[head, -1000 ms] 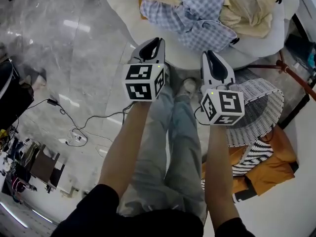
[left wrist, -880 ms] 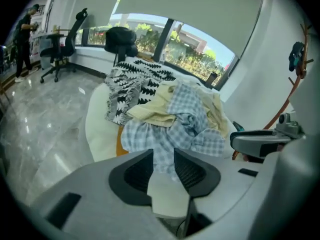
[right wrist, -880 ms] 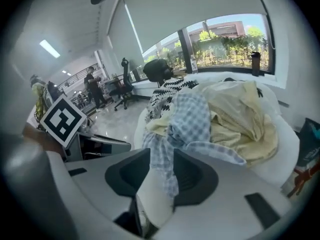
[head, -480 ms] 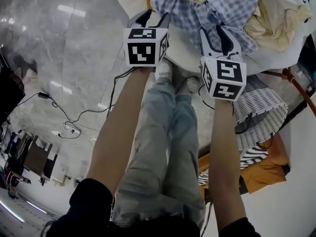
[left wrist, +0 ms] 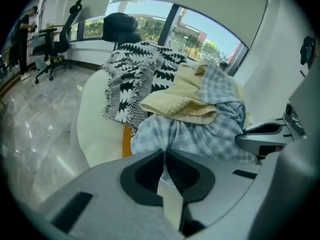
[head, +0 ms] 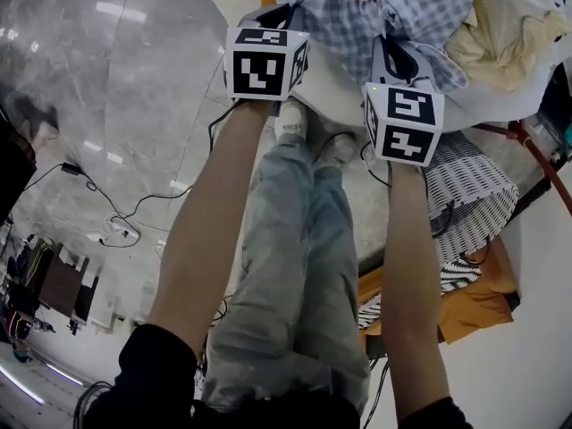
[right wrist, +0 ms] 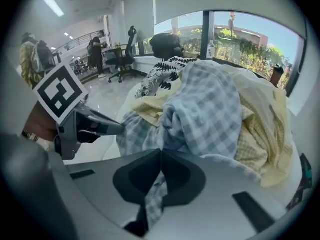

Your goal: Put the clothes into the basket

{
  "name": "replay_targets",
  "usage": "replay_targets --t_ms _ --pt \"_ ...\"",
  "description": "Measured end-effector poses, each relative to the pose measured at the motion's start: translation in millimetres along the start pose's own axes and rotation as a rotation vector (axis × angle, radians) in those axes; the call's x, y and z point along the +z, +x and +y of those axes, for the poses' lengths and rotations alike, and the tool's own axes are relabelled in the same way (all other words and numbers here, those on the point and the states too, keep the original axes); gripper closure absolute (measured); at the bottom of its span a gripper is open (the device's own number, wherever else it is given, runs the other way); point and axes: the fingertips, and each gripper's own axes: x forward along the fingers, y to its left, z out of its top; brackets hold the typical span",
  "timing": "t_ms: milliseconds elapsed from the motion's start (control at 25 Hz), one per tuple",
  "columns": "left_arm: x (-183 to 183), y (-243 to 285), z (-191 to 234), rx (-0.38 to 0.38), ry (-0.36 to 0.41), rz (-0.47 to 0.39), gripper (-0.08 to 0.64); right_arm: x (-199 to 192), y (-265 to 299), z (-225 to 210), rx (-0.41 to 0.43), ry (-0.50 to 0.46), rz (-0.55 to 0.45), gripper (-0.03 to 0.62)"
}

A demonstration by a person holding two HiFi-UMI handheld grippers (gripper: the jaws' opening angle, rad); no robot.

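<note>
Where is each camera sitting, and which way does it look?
Head view: on the person's head, looking down at forearms, legs, left tool, right tool and checked shirt.
Left gripper view: on the left tool, facing the clothes pile; its jaws, just closing, pinch the shirt.
Right gripper view: on the right tool, facing the pile; jaws pinch the shirt.
Shared: each gripper view shows the other tool.

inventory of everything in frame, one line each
blue checked garment: 1, blue-white, atop pile
yellow cloth: at least 1, pale yellow, in pile
patterned cloth: 1, black-white, pile's far side
white surface: 1, white, under pile
basket: 1, white wicker, floor right
orange fabric: 1, orange, by basket
cables: several, dark, floor left
office chair: 1, black, background
legs: 2, pale jeans, centre
left gripper: 1, grey, jaws just closed on blue checked garment
right gripper: 1, grey, jaws just closed on blue checked garment
</note>
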Motion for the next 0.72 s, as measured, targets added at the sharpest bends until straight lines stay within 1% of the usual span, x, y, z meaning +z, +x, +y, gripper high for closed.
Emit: replay_targets --t_ms 160,240,440,560,720 --pt "3 -24 -20 -0.047 0.007 -0.018 0.54 8 -31 8 0.063 0.102 -0.053 0.58" --pt "9 -41 -29 -0.063 0.015 -0.038 0.54 17 -49 12 0.087 0.134 -0.088 0.58" --pt "27 -98 -60 -0.067 0.054 -0.108 0.541 40 -110 12 0.104 0.224 -0.196 0.58" --pt "42 -132 -88 -0.076 0.087 -0.156 0.541 53 -154 8 0.111 0.257 -0.258 0.58" --pt "64 -182 -135 -0.1 0.128 -0.225 0.541 67 -221 -1 0.115 0.252 -0.33 0.58"
